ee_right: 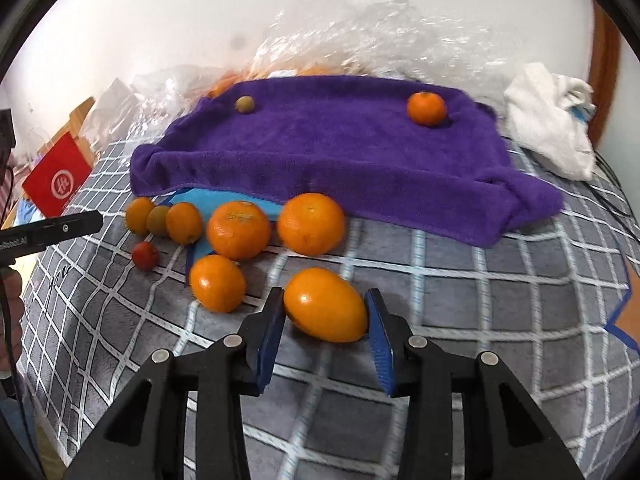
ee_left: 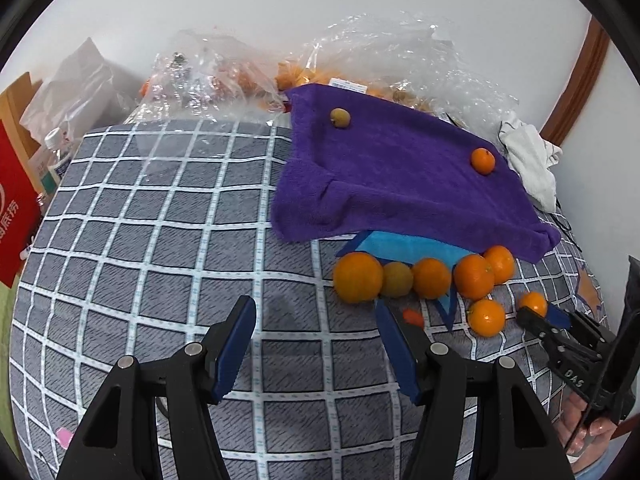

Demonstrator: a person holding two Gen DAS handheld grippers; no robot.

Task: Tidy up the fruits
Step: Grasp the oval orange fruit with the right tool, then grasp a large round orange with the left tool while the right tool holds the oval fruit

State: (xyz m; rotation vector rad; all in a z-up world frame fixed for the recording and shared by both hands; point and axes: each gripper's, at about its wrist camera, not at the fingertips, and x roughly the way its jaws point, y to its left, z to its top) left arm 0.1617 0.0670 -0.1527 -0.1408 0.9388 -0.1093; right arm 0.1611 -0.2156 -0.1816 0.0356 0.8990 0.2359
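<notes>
Several oranges (ee_left: pixel 430 278) lie in a row on the checked cloth (ee_left: pixel 160 240) in front of a purple towel (ee_left: pixel 400 176). On the towel sit one small orange (ee_left: pixel 483 161) and one small yellow-green fruit (ee_left: pixel 340 118). My left gripper (ee_left: pixel 316 320) is open and empty, left of the row. My right gripper (ee_right: pixel 326 308) has its blue pads on both sides of an oval orange (ee_right: pixel 325 304) that rests on the cloth. In the right wrist view more oranges (ee_right: pixel 239 230), a small red fruit (ee_right: pixel 145 255) and the towel (ee_right: pixel 340 152) lie beyond it.
Crumpled clear plastic bags (ee_left: pixel 400 56) with more fruit lie behind the towel against the white wall. A white cloth (ee_left: pixel 532 164) lies to the right. A red box (ee_left: pixel 16 208) and a bottle (ee_left: pixel 52 156) stand at the left edge. Blue paper (ee_left: pixel 400 246) pokes out under the towel.
</notes>
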